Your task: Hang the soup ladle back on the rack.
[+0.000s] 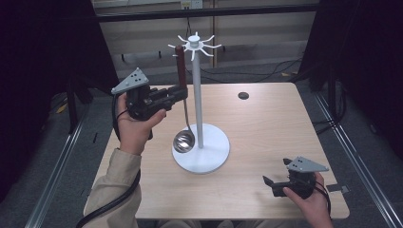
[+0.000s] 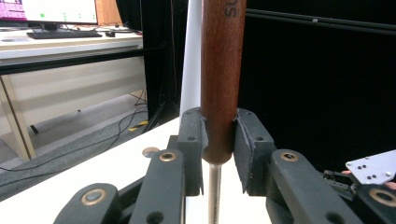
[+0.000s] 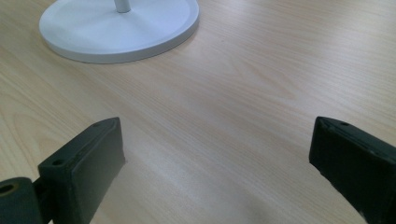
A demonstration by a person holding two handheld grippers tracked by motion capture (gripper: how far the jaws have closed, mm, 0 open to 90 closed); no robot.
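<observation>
Up by the rack's (image 1: 195, 90) hooks, the left gripper (image 1: 178, 93) is clamped on the ladle's (image 1: 181, 71) wooden handle, so I'd keep it vertical while the right gripper (image 1: 270, 183) rests wide open.

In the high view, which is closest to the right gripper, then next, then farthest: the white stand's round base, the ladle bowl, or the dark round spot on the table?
From the right gripper:
1. Round base, up-left.
2. Ladle bowl, beyond the base's left edge.
3. Dark round spot, at the table's far side.
</observation>
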